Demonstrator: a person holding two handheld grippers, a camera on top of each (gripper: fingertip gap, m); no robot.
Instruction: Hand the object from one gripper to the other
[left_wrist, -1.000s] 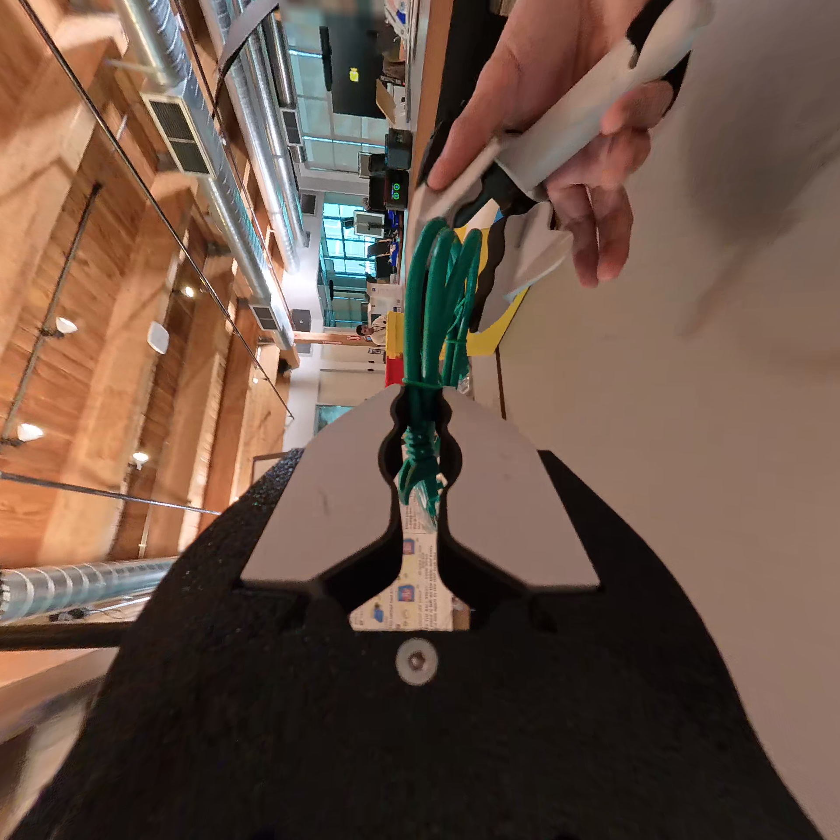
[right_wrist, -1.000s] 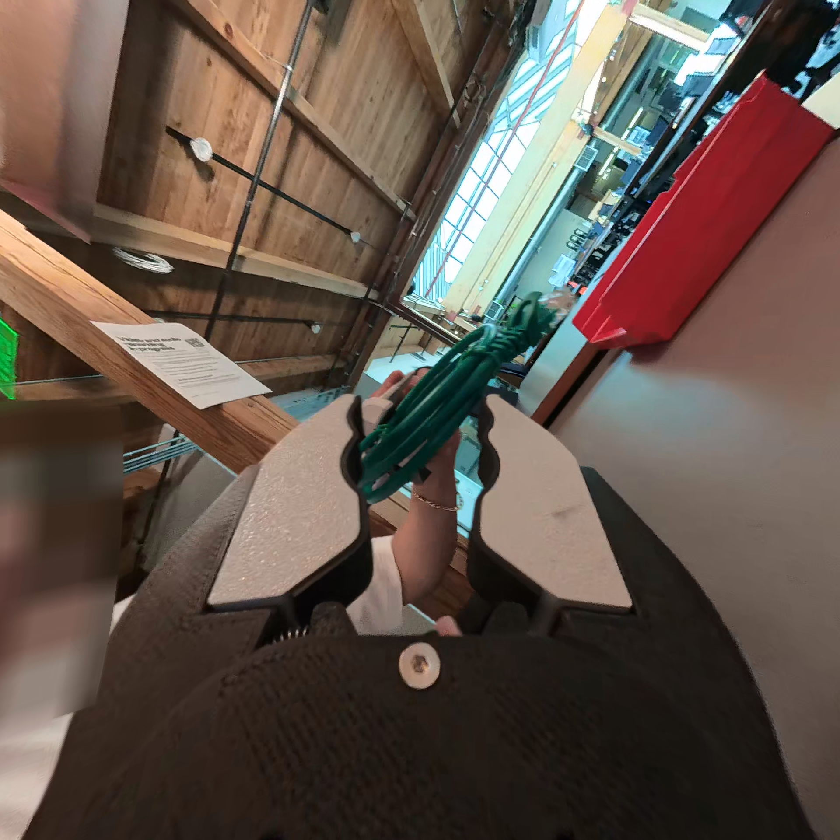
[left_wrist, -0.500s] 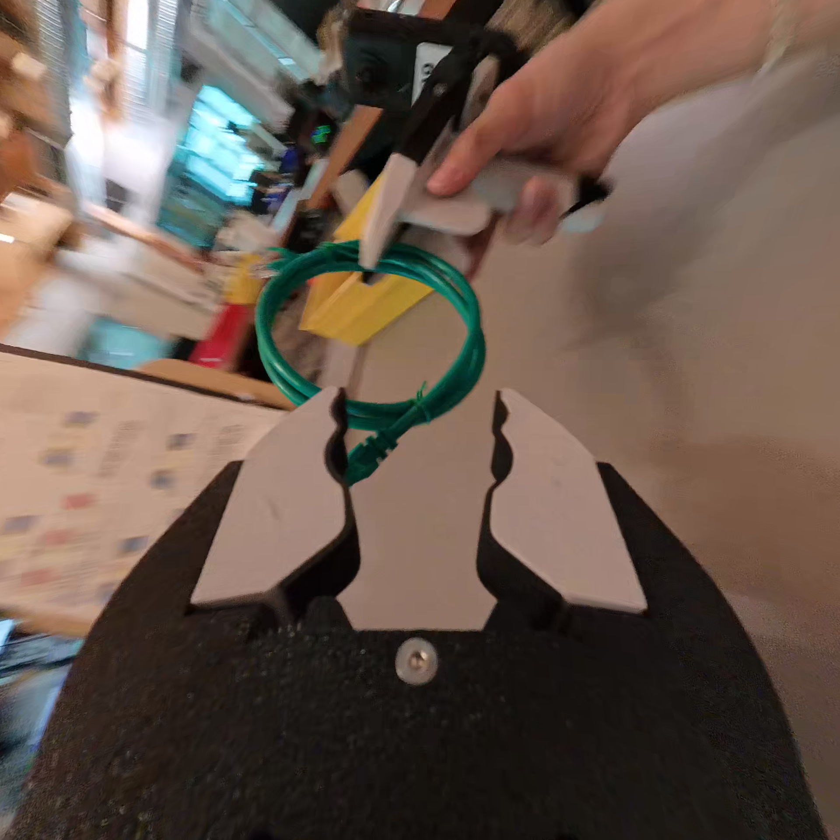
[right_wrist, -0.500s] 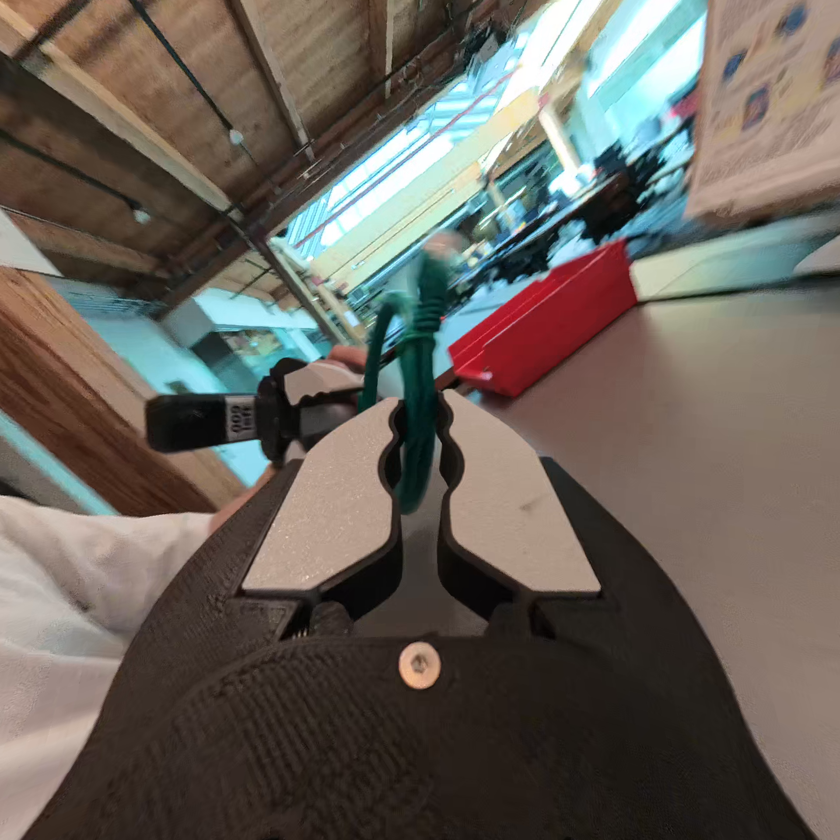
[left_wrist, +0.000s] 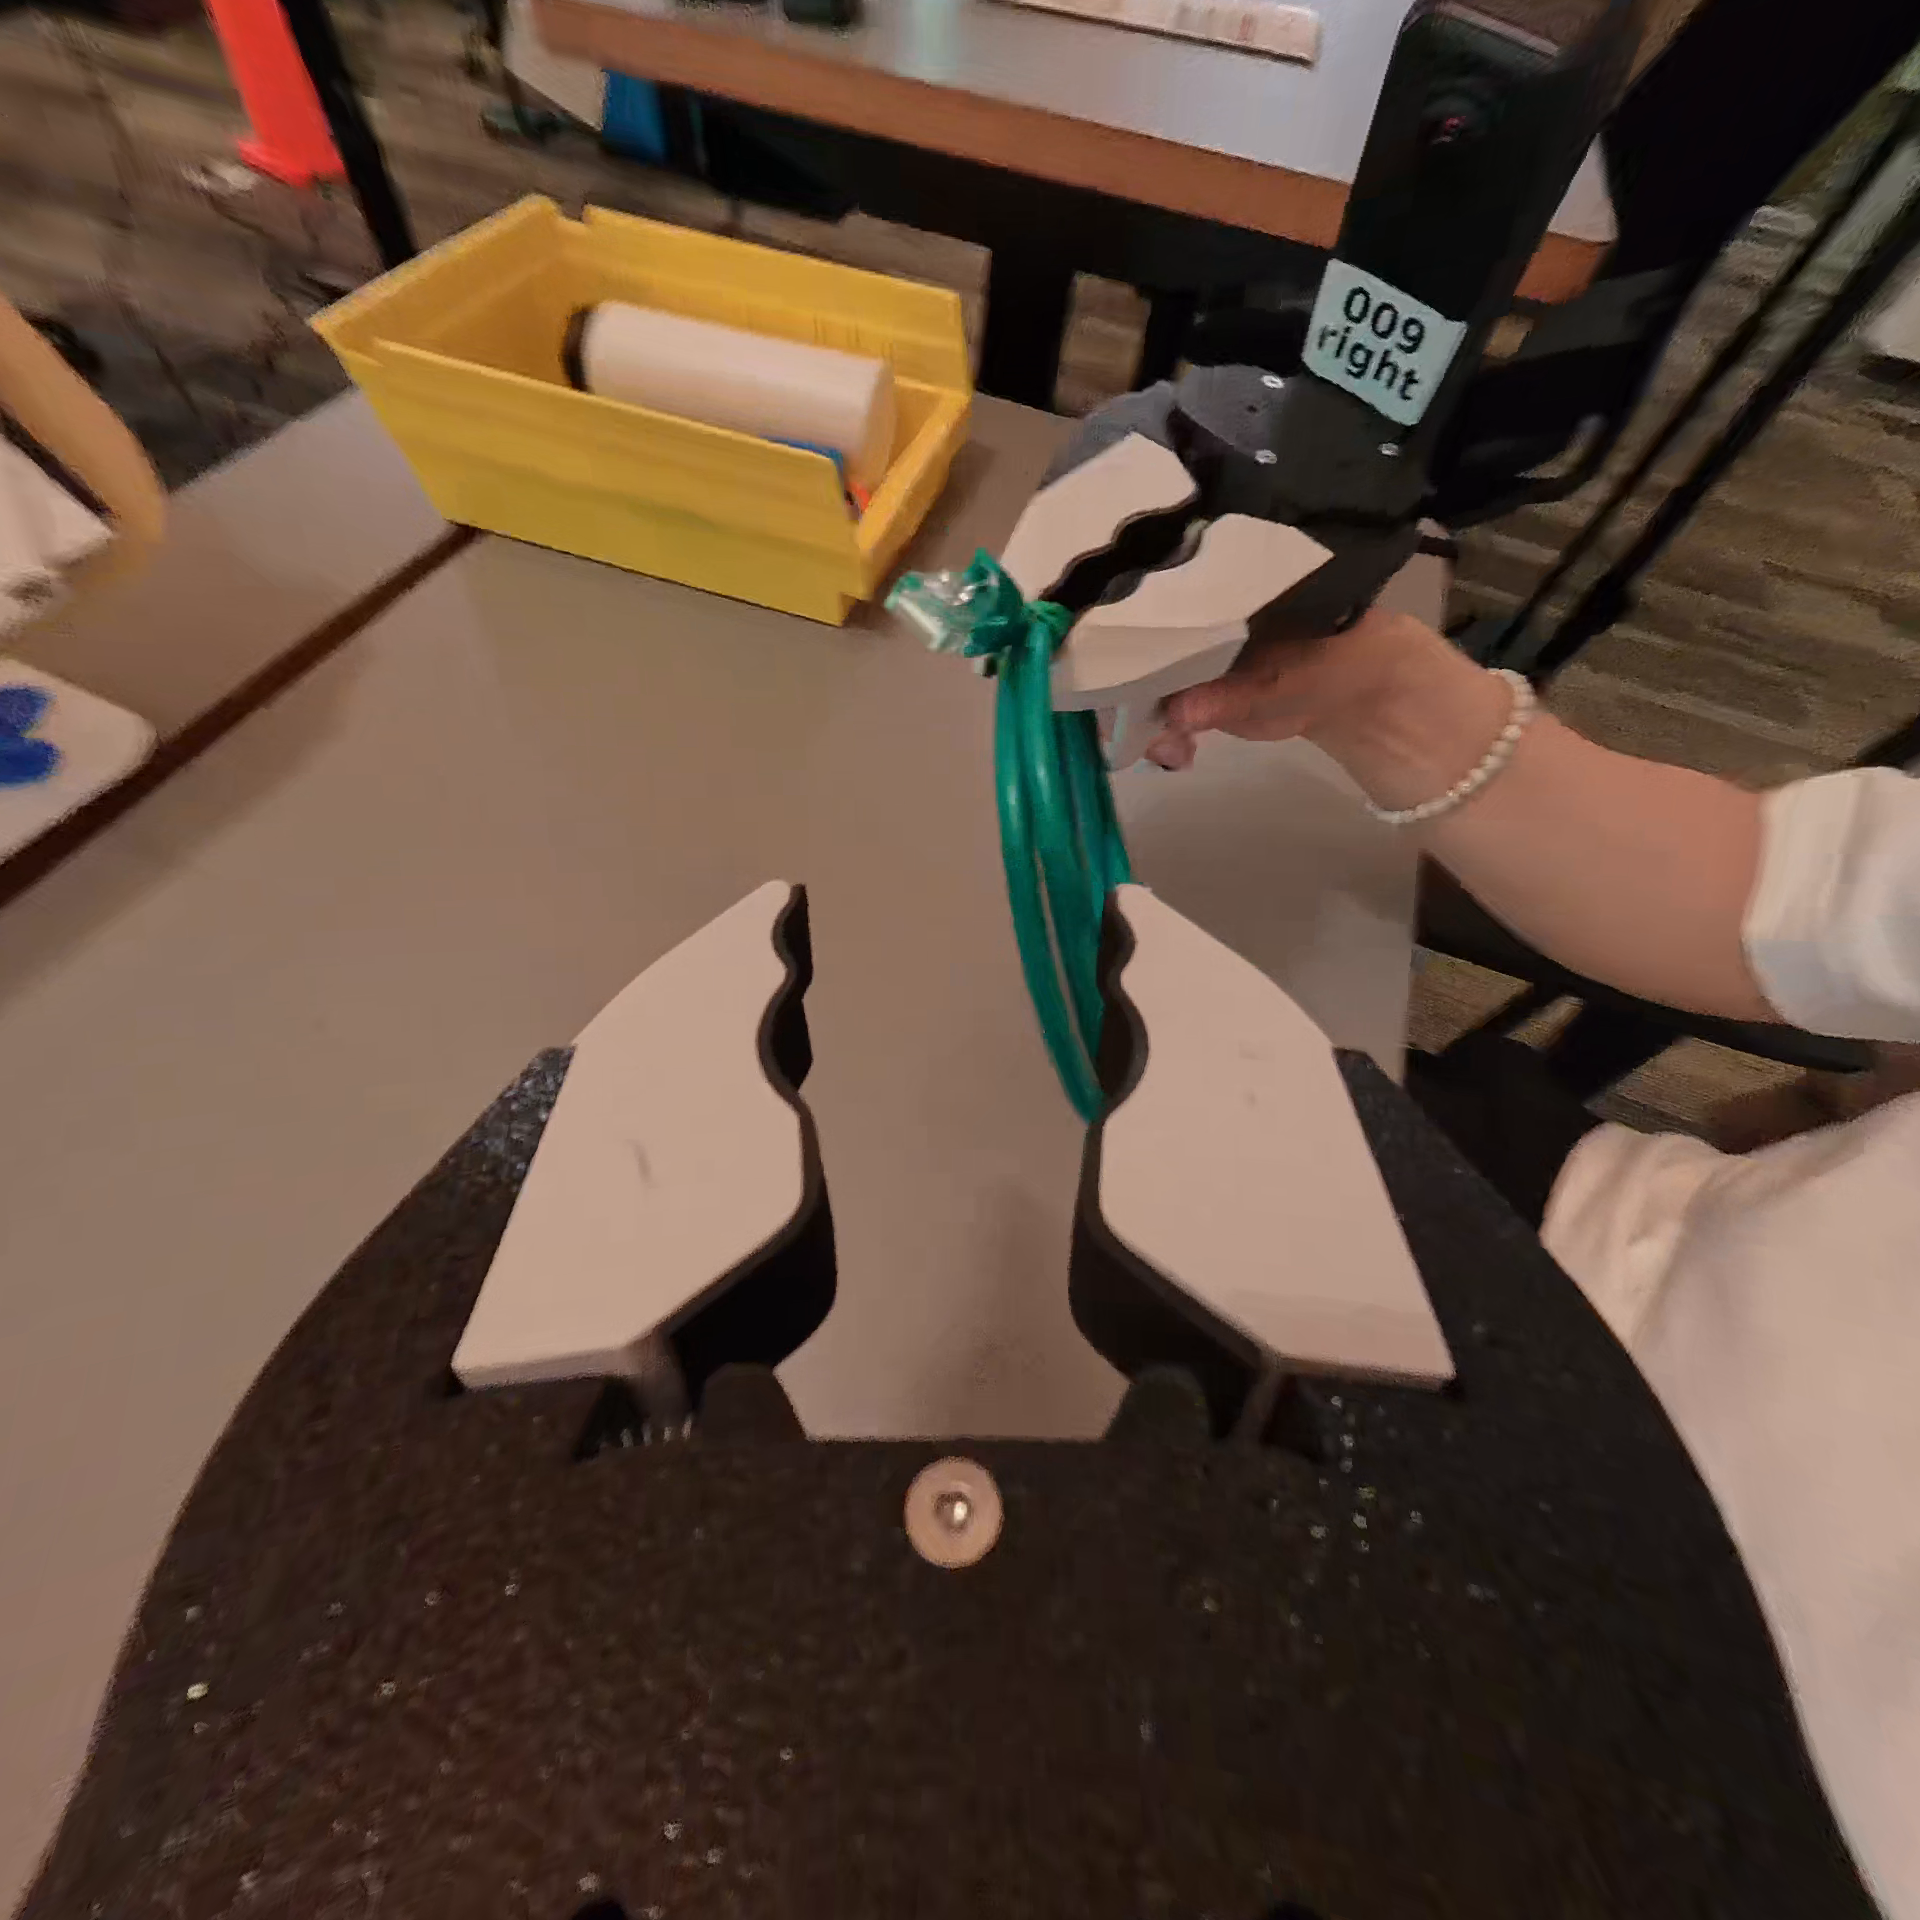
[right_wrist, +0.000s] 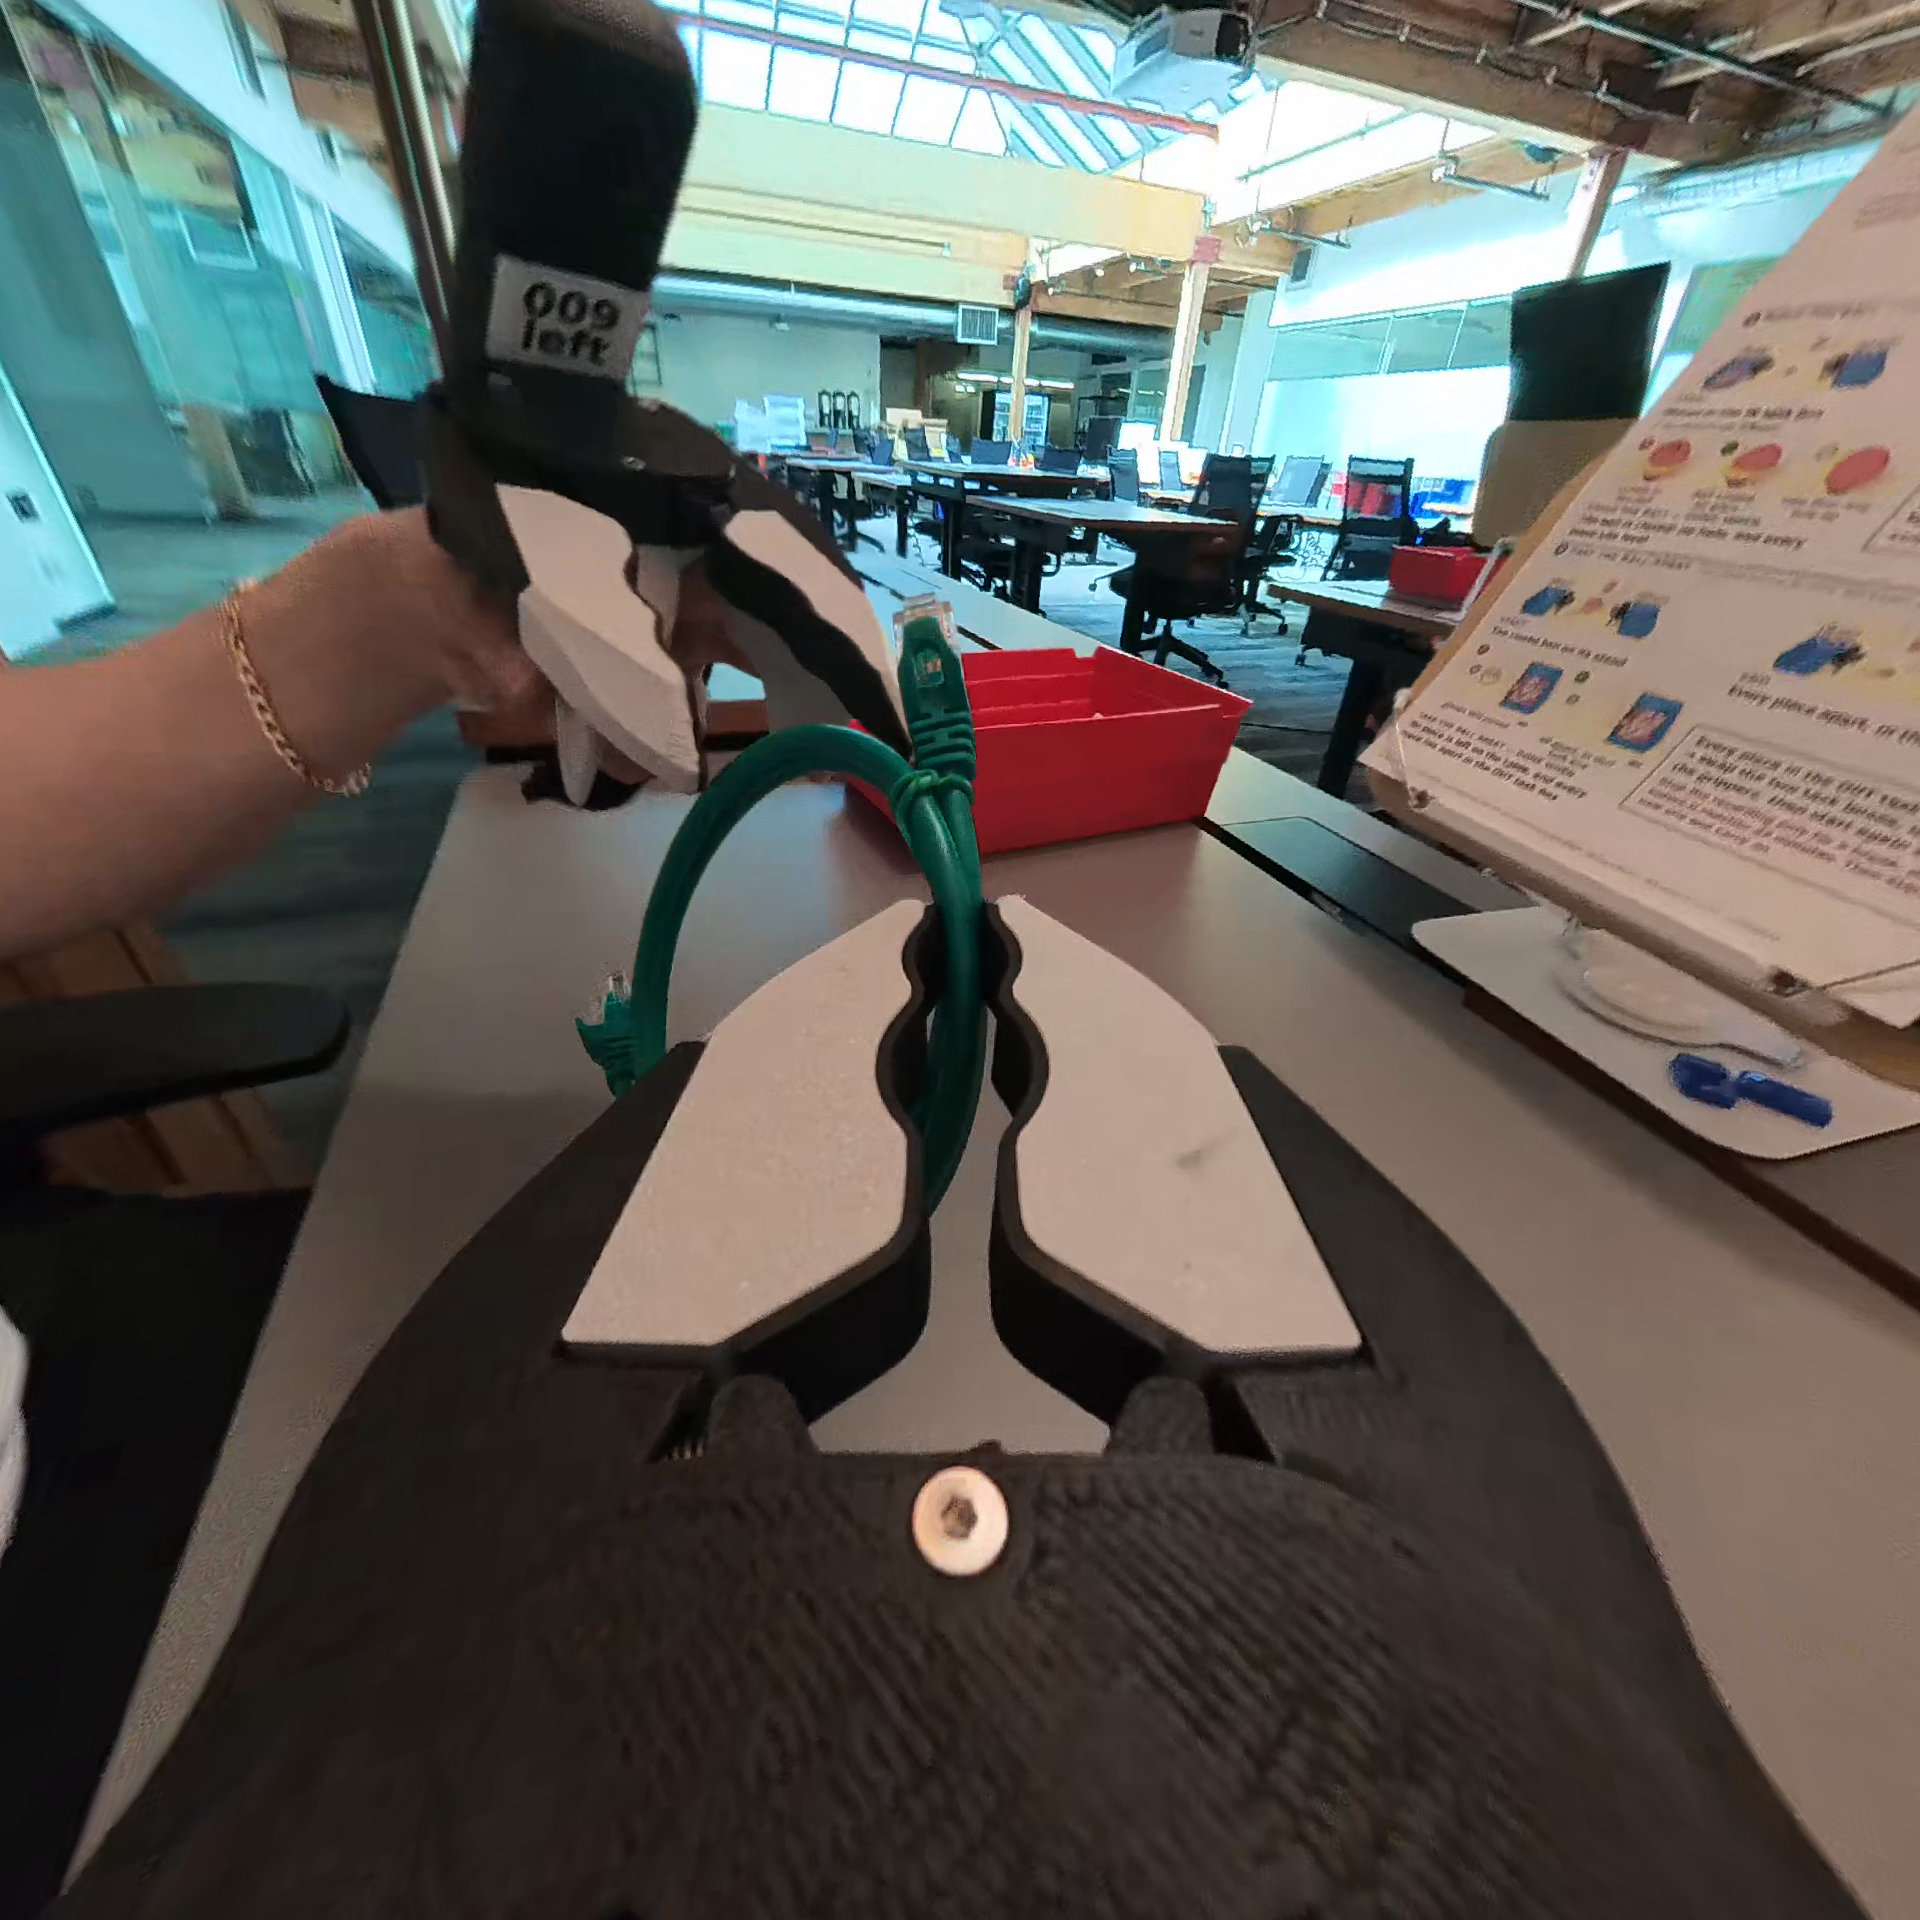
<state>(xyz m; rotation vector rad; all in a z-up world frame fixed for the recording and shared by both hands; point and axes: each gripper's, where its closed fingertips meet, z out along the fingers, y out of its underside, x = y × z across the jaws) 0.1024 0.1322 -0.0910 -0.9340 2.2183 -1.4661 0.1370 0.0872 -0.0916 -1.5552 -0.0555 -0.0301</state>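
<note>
Cable: green coiled cable (right_wrist: 940, 862) hangs above the grey tabletop (left_wrist: 468, 831), at centre frame in the right wrist view; a clear plug (left_wrist: 932, 608) sticks out beside the tie.
Right gripper: right gripper (right_wrist: 958, 1023) has its jaws clamped on the cable; in the left wrist view it sits upper right, pinching the coil at its tied top.
Left gripper: left gripper (left_wrist: 951, 997) has its jaws apart, the loop's lower end just beside the right-hand finger (left_wrist: 1236, 1174); whether it touches, I cannot tell.
Bins: yellow bin (left_wrist: 644, 468) upper left in the left wrist view, holding a white roll (left_wrist: 727, 379); red bin (right_wrist: 1081, 743) beyond the cable in the right wrist view.
Stand: instruction sheet (right_wrist: 1683, 623) at right edge.
</note>
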